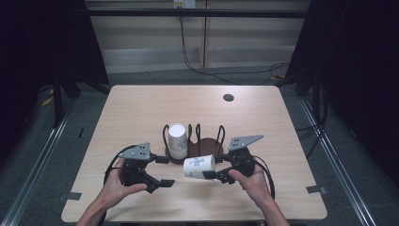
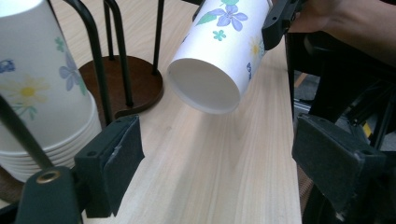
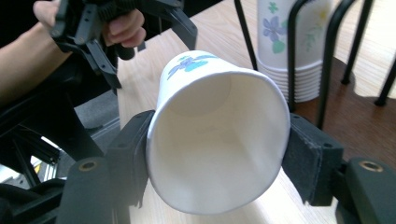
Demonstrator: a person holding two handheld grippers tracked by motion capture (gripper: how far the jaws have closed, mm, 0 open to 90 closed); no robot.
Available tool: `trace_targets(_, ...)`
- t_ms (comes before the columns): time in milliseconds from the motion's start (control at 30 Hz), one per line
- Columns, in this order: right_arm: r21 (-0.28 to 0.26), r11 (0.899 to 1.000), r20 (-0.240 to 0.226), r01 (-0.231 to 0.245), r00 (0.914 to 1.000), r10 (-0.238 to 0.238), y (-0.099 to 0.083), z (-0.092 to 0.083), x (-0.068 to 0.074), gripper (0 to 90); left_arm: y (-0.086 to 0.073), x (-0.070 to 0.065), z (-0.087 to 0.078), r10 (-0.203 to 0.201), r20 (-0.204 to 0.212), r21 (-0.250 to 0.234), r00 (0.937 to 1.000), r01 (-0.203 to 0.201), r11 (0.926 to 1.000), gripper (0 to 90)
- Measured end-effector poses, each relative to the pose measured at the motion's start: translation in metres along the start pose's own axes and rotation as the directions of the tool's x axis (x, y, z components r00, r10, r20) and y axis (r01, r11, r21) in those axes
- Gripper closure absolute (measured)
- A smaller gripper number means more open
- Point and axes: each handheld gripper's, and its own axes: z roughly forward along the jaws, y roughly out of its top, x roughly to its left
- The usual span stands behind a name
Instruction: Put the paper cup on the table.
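The white flowered paper cup (image 1: 199, 167) lies squeezed in the right gripper (image 1: 217, 167); the left gripper (image 1: 162, 171), at nine o'clock, is empty and gaping; grip gently to avoid crushing.

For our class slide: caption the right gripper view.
Right gripper squeezes a flowered paper cup at its rim, beside the cup stack.

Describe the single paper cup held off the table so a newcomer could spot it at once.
Start at the black wire cup rack on its round brown base in the middle of the wooden table. Just in front of it, the right gripper squeezes a lone flowered paper cup by its rim. Unlike the upside-down stack of cups in the rack, it lies sideways in the air.
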Motion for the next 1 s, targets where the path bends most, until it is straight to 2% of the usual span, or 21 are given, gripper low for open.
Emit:
trace_targets(300, 0.019, 1.000, 0.027, -0.013, 0.9996, 0.013, -0.004, -0.010, -0.004, 31.3, -0.001, 0.003, -0.008, -0.006, -0.031, -0.026, 0.9995, 0.005, 0.9997, 16.0)
trace_targets(400, 0.021, 1.000, 0.048, -0.015, 0.9988, 0.014, -0.006, -0.017, -0.003, 31.2, -0.001, 0.005, -0.011, -0.023, -0.070, -0.045, 0.9973, 0.020, 0.9988, 16.0)
trace_targets(500, 0.027, 0.999, 0.065, -0.021, 0.9977, 0.019, -0.008, -0.024, -0.005, 31.2, -0.002, 0.009, -0.014, -0.039, -0.080, -0.047, 0.9961, 0.035, 0.9983, 15.9)
trace_targets(567, 0.032, 0.999, 0.078, -0.029, 0.9966, 0.027, -0.009, -0.029, -0.006, 31.2, -0.004, 0.011, -0.015, -0.042, -0.076, -0.038, 0.9962, 0.039, 0.9985, 15.9)
trace_targets(700, 0.012, 0.999, 0.074, -0.044, 0.9963, 0.043, -0.014, -0.033, -0.009, 31.0, -0.006, 0.013, -0.016, -0.058, -0.090, -0.027, 0.9943, 0.056, 0.9981, 15.9)
trace_targets(867, 0.044, 0.998, 0.102, -0.051, 0.9936, 0.047, -0.014, -0.036, -0.008, 31.0, -0.007, 0.013, -0.016, -0.049, -0.071, -0.025, 0.9962, 0.047, 0.9986, 16.0)
trace_targets(1000, 0.073, 0.995, 0.132, -0.066, 0.9897, 0.056, -0.014, -0.042, -0.012, 31.0, -0.005, 0.014, -0.017, -0.054, -0.062, -0.043, 0.9966, 0.052, 0.9977, 16.0)
